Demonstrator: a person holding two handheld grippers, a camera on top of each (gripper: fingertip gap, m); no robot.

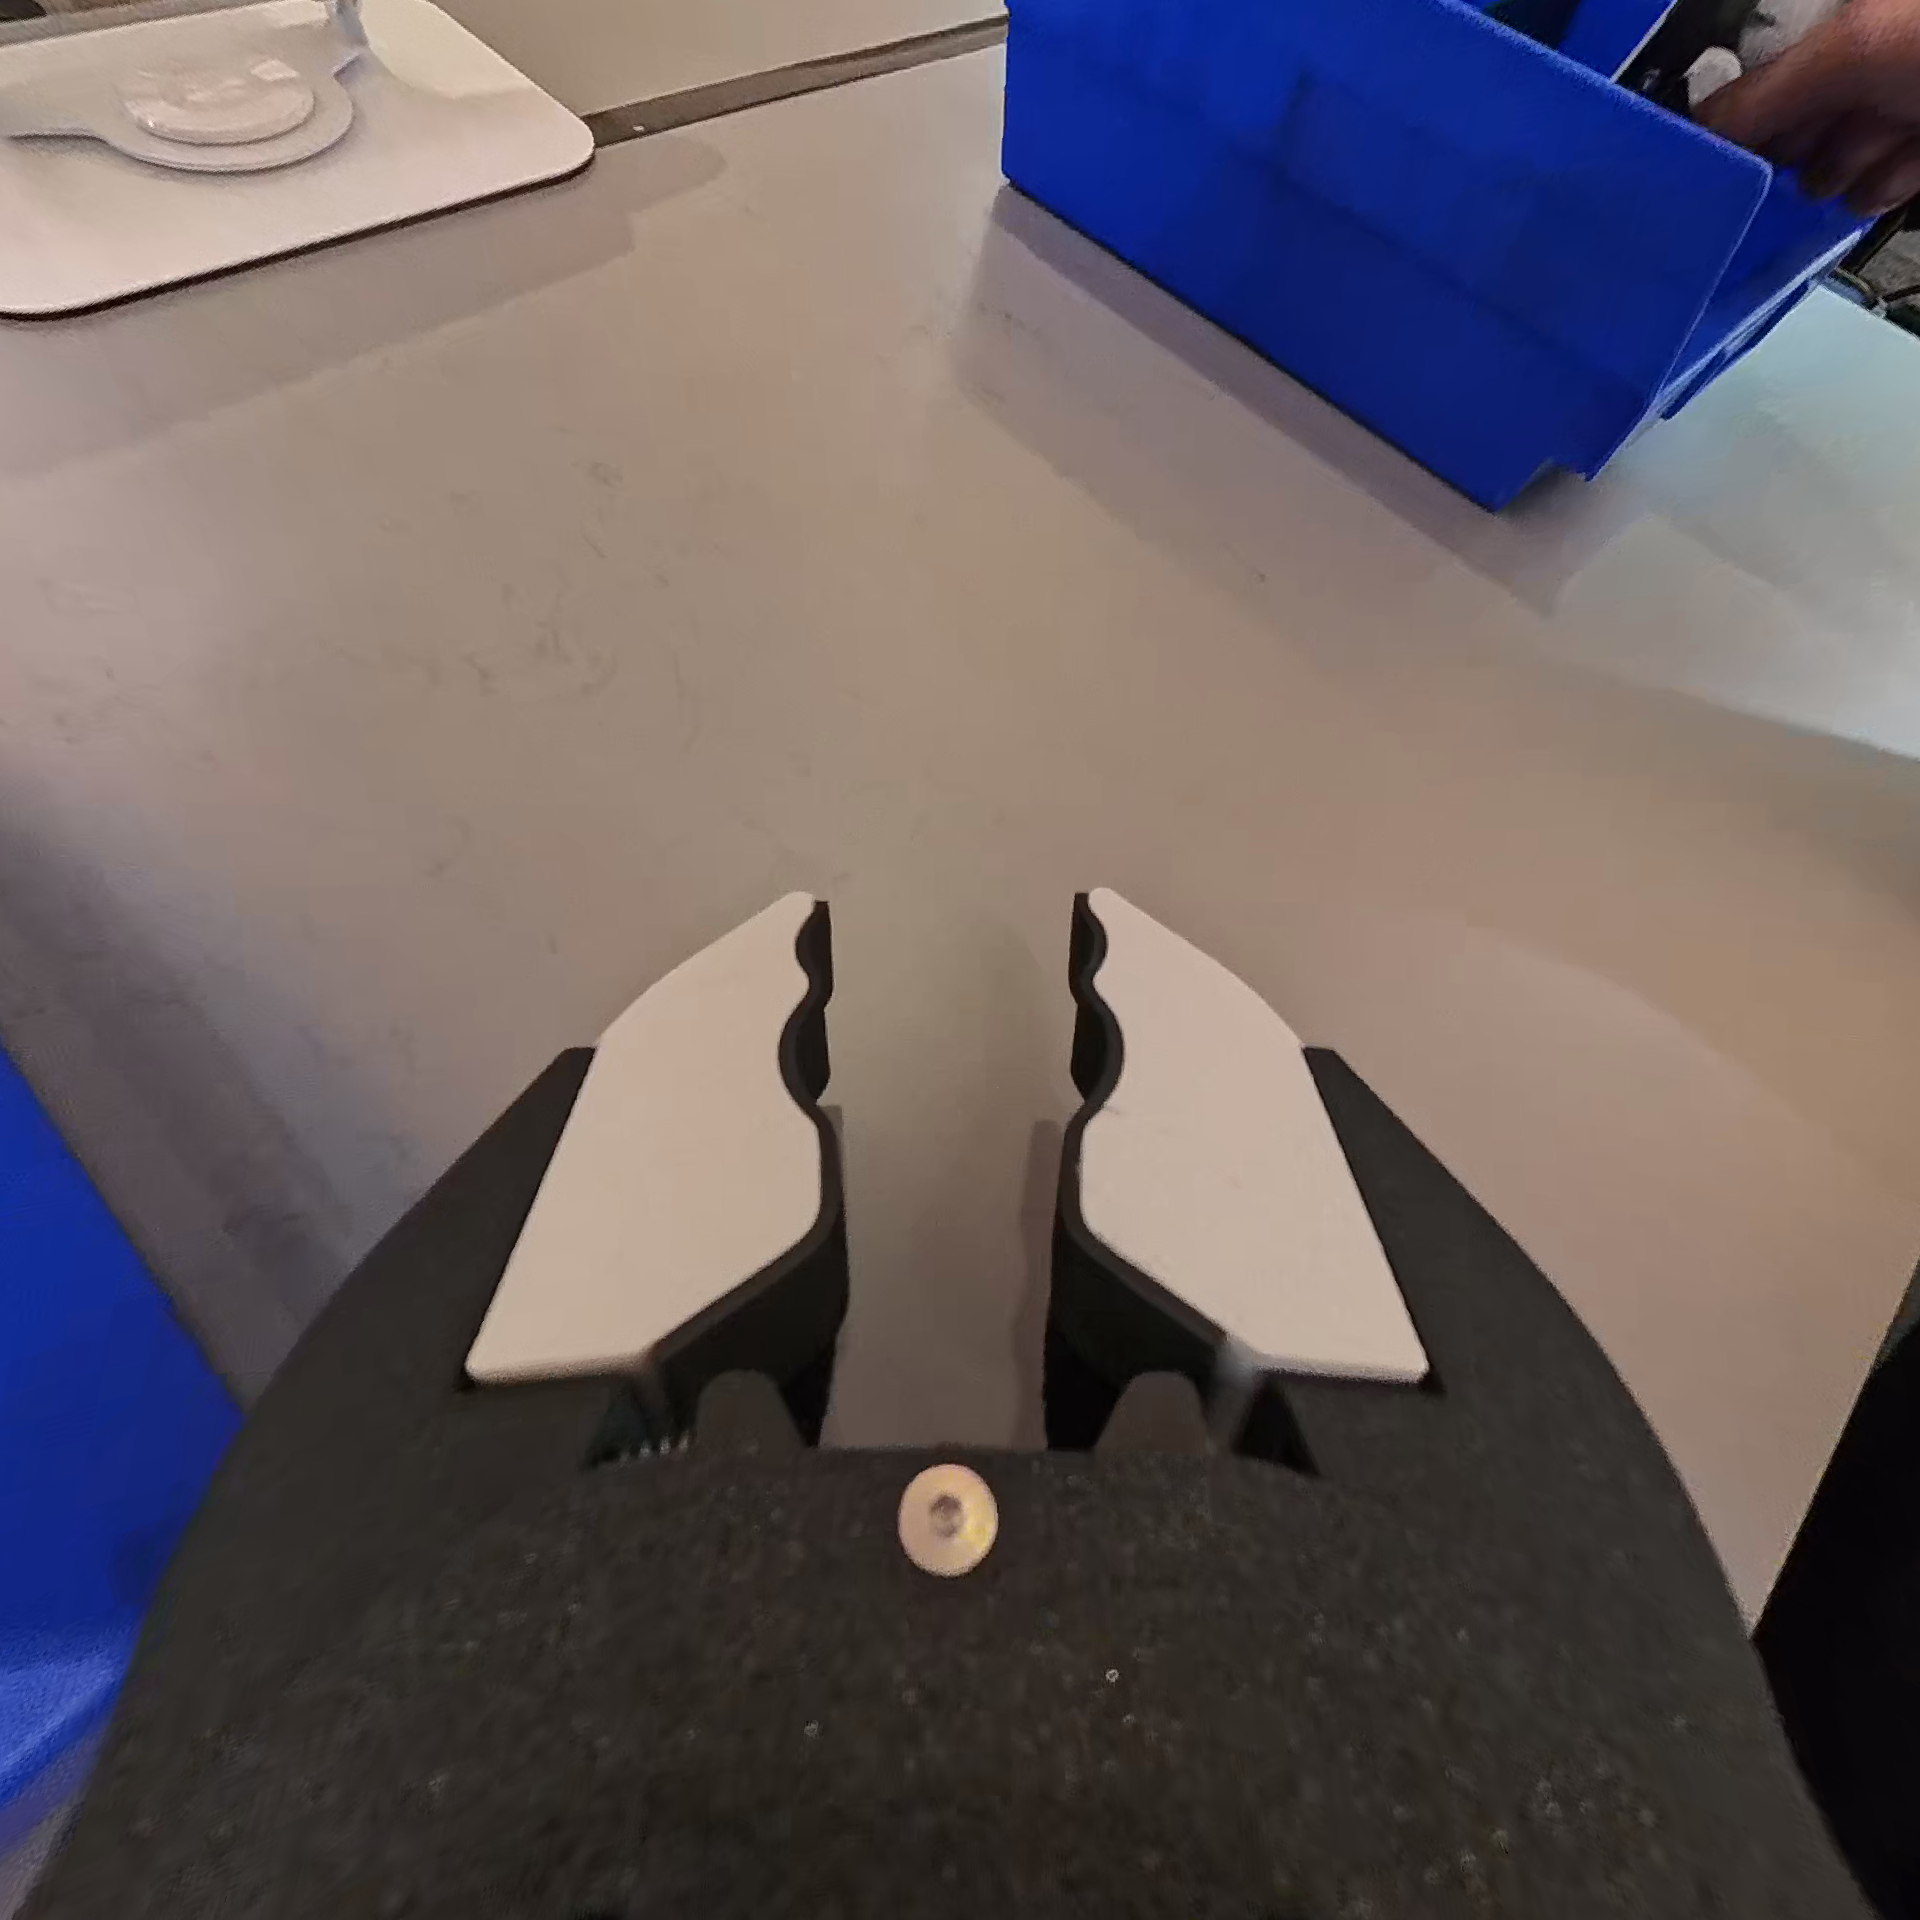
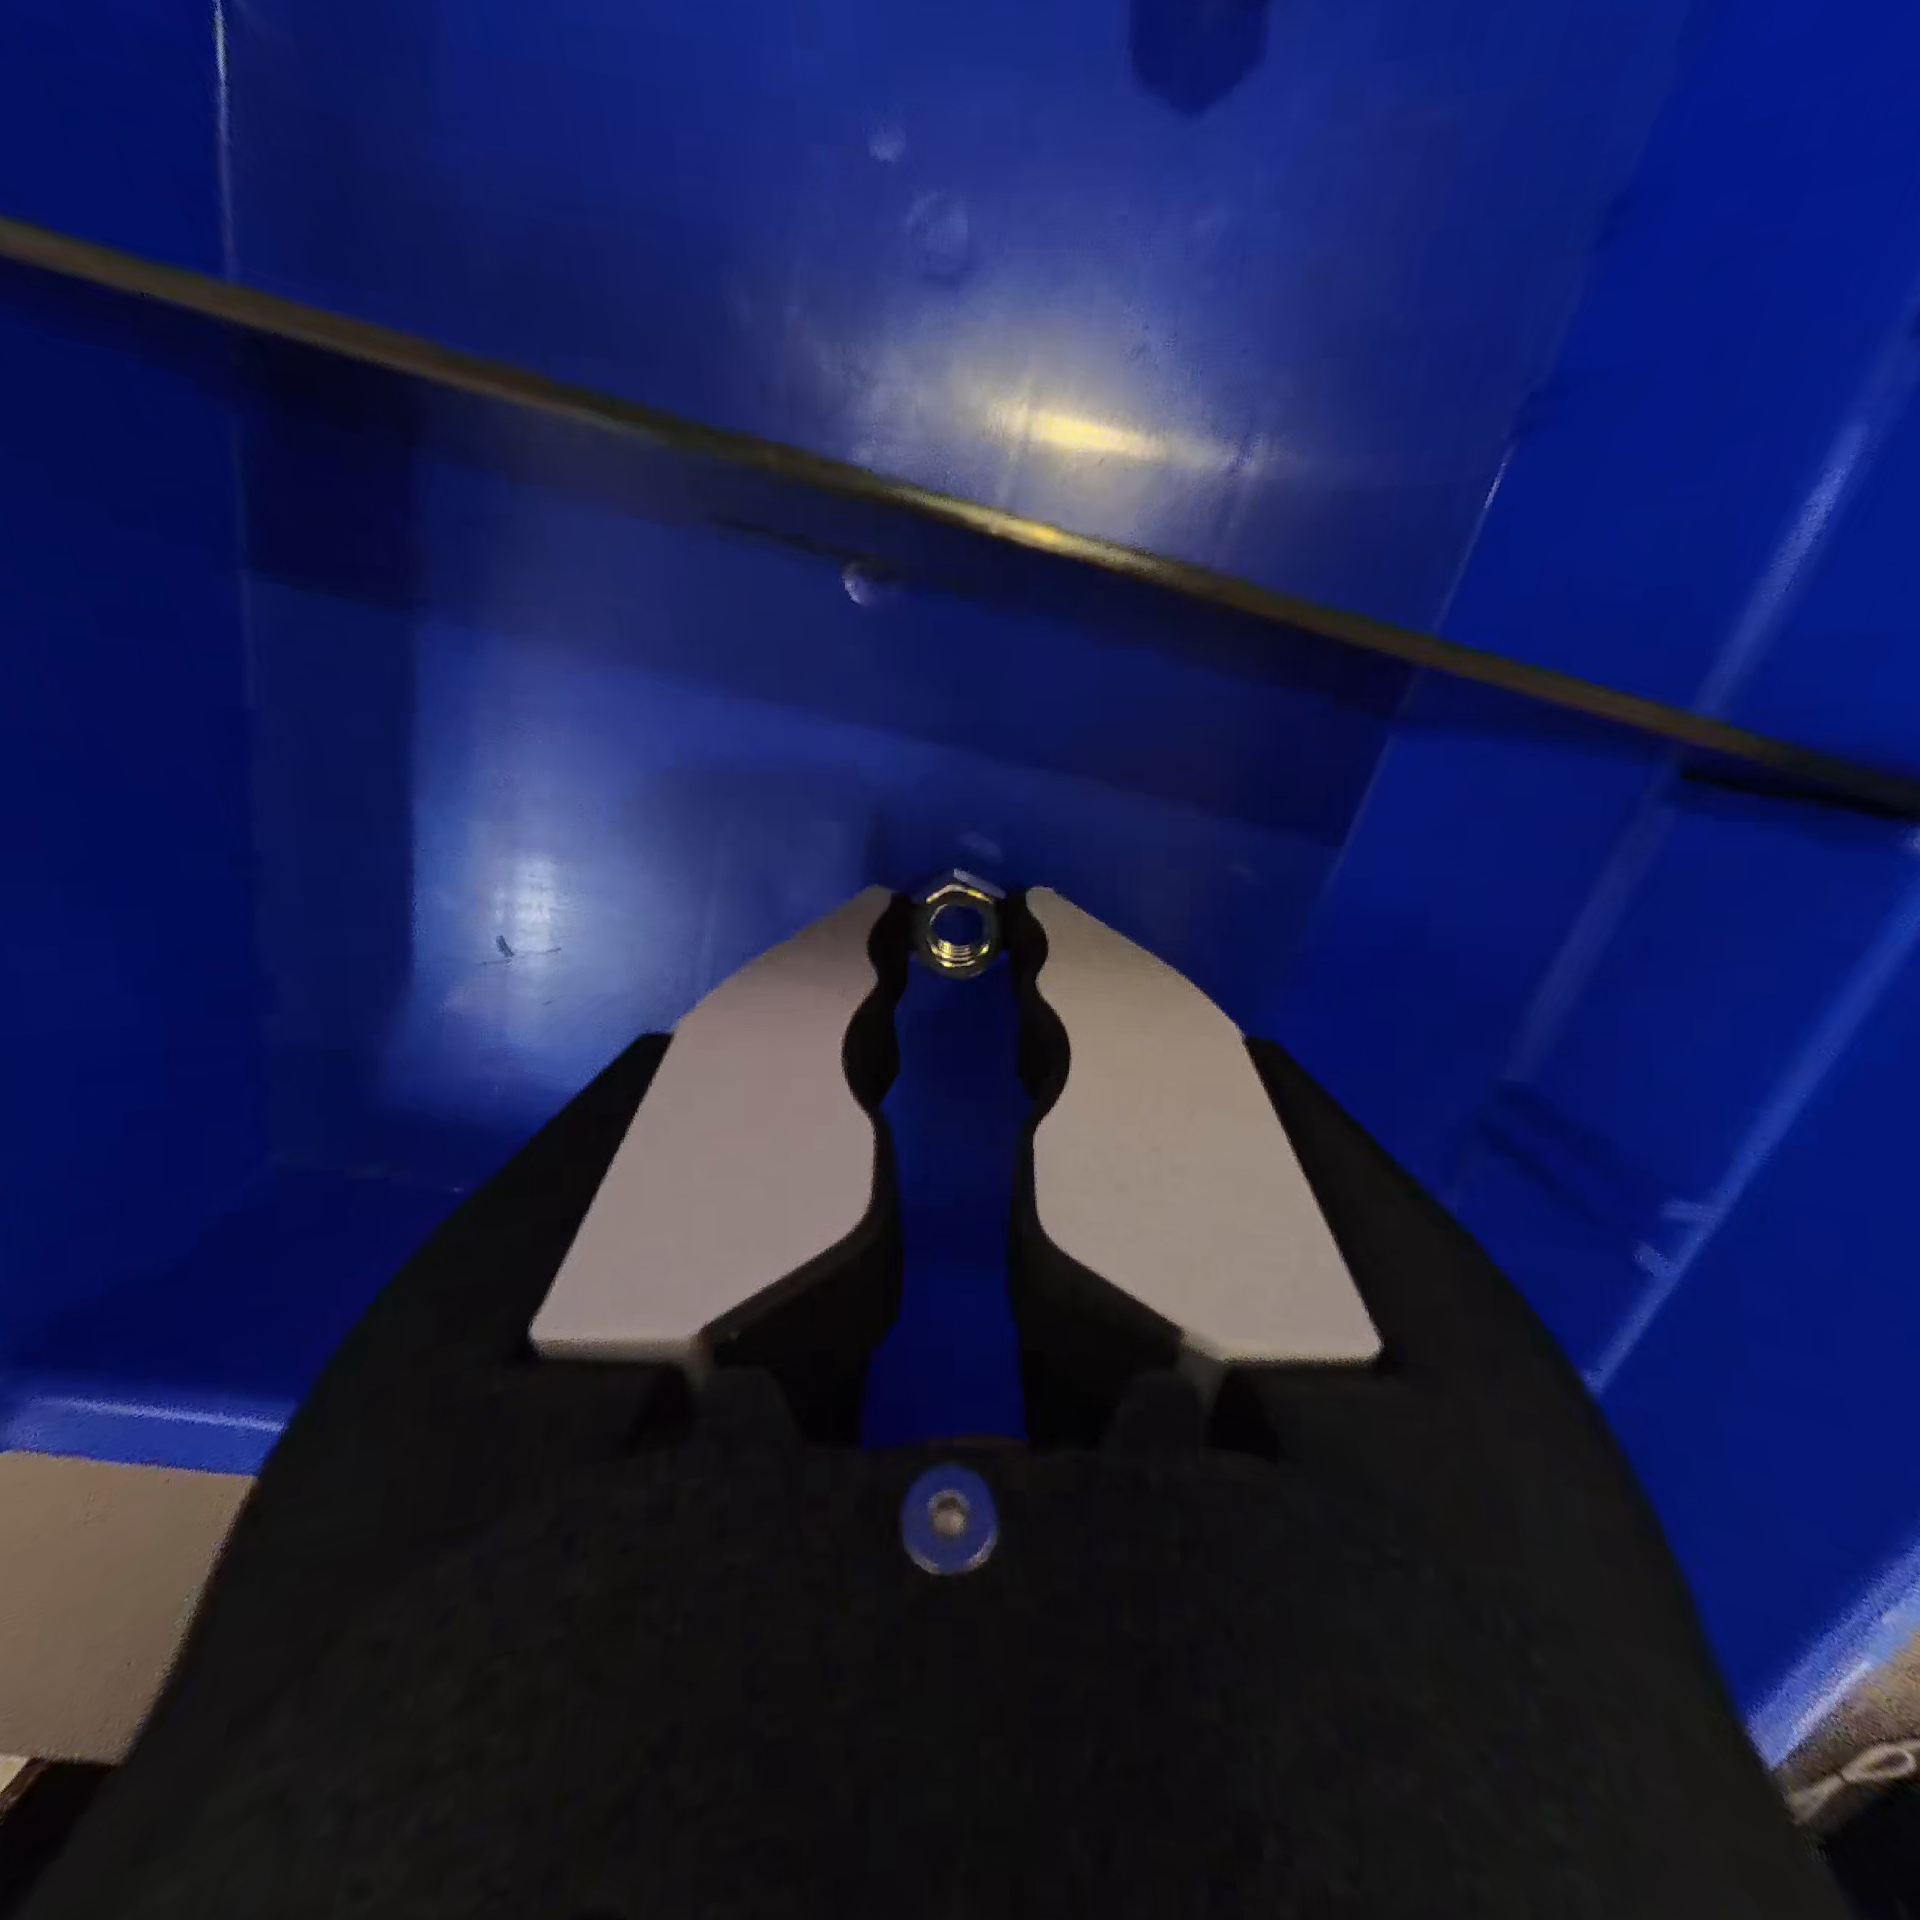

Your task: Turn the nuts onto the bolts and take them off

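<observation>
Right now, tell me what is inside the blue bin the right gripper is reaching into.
One metal nut sits between the tips of the right gripper, against the blue bin interior. No bolts show. The gripper body hides the bin's near floor, so anything there cannot be seen.

Each gripper (image 1: 951, 904) (image 2: 957, 896) has grey wavy-edged fingers, a black speckled body, one silver screw (image 1: 948, 1520).
</observation>
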